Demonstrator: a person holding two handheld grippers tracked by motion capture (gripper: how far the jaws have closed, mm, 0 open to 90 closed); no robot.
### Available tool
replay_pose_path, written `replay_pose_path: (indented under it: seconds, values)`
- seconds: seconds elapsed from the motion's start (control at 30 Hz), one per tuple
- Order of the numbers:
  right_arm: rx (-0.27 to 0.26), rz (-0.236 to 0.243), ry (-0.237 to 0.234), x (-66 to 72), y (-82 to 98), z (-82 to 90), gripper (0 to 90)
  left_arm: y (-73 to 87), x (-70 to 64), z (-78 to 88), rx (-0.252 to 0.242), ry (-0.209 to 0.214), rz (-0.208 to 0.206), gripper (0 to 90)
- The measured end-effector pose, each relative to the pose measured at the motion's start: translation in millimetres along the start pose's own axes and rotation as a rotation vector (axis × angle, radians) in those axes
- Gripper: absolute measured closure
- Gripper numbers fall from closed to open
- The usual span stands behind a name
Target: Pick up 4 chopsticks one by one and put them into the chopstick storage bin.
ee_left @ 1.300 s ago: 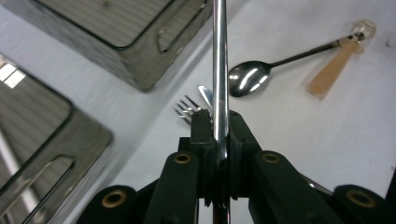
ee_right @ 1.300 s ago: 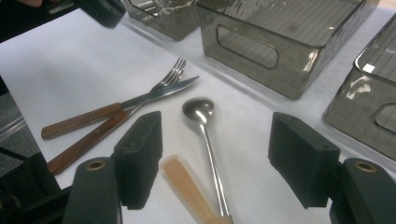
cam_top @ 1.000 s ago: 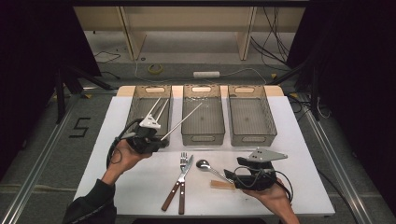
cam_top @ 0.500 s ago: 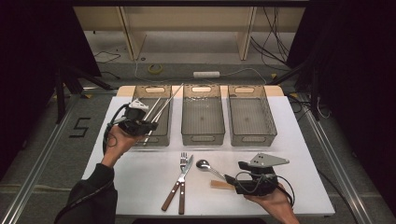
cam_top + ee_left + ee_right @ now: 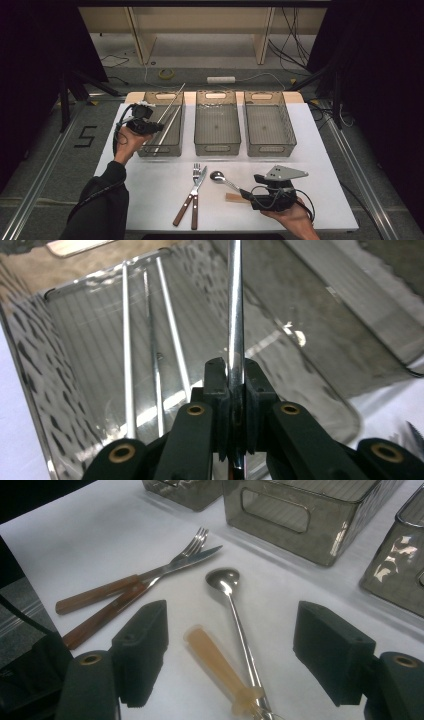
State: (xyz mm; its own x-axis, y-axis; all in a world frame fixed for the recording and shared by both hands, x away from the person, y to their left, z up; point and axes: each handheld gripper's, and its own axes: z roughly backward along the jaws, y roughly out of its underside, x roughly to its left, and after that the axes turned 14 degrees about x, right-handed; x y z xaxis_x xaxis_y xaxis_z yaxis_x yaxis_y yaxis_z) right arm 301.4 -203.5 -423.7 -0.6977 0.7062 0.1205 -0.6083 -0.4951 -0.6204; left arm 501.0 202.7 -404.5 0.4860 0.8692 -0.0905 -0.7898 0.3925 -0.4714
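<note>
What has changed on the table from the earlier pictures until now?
The left gripper, shut on a metal chopstick, has moved from the table in front of the left bin to above that bin, where another chopstick lies. The grip has not changed. The right gripper stays open by the spoon; the fork and knife lie as before.

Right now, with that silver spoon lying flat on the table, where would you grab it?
Take the spoon by its thin straight handle, midway along, coming from above with the jaws across it. The open right gripper already straddles that stretch; the round bowl is harder to pinch.
</note>
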Motion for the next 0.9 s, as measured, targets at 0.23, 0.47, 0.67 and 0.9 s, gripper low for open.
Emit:
replay_pose_path:
  seconds: [0.23, 0.47, 0.67, 0.9]
  values:
    - [0.004, 0.001, -0.004, 0.4, 0.2, -0.6, 31.0, -3.3, 10.7, -9.6, 0.026, -0.012, 0.045, 82.7]
    - [0.006, 0.005, -0.005, 0.3, 0.0, -1.3, 31.2, -4.9, 20.6, -21.2, 0.070, -0.024, 0.076, 82.6]
    - [0.011, 0.009, -0.007, 0.6, -0.1, -2.4, 31.3, -4.4, 26.6, -26.9, 0.083, -0.026, 0.124, 80.1]
    - [0.011, 0.007, -0.009, 0.2, -0.1, -1.7, 31.3, -3.6, 23.4, -20.8, 0.041, -0.009, 0.138, 63.1]
